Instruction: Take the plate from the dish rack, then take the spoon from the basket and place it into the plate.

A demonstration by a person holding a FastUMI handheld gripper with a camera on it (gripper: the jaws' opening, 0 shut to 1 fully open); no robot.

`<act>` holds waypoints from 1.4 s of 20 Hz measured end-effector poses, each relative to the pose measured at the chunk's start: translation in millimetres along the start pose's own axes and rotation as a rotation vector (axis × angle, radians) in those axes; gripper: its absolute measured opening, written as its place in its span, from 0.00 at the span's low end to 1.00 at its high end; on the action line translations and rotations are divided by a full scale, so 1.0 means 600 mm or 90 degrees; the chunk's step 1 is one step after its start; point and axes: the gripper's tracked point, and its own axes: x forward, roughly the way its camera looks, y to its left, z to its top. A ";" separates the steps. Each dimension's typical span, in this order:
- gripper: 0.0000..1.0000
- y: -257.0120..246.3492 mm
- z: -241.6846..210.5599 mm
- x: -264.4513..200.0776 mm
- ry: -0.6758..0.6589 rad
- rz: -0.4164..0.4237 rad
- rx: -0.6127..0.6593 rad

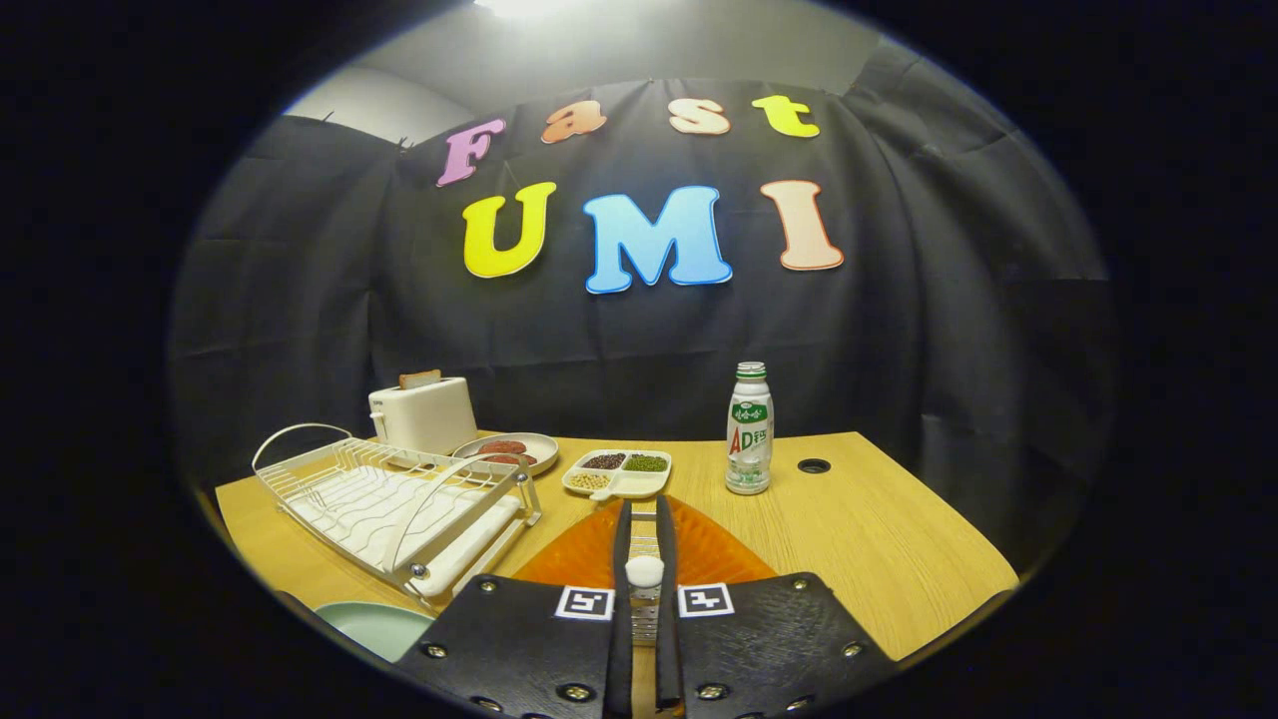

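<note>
Pinching a slim spoon (644, 571) between them, the fingers (644, 539) stand close together with the spoon's pale handle end showing in the narrow gap and its metal part running forward along them. Both fingers appear to press on it, so the grip looks firm. Directly under and ahead of the fingers lies an orange basket (699, 544), ribbed and shallow, resting near the front edge of the bench (879, 529). The dish rack (394, 504) sits toward the bench's left side and holds no plate that I can make out; a pale green plate (374, 627) lies at the front-left corner, just beside the rack's near end. From this I judge that the plate step is done and the spoon is caught but barely lifted from the basket, so what remains is carrying it left and lowering it into the plate. The gripper (644, 599) is held low and roughly level, pointing straight across the bench toward the far edge, where a divided snack tray (616, 473), a bottle (749, 429), a toaster (422, 413) and a dish of red food (507, 452) stand.
</note>
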 end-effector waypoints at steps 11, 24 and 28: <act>0.05 0.017 0.123 -0.062 -0.019 -0.014 -0.025; 0.05 0.033 0.235 -0.177 0.018 -0.011 -0.030; 0.05 0.049 0.221 -0.205 0.031 0.001 -0.036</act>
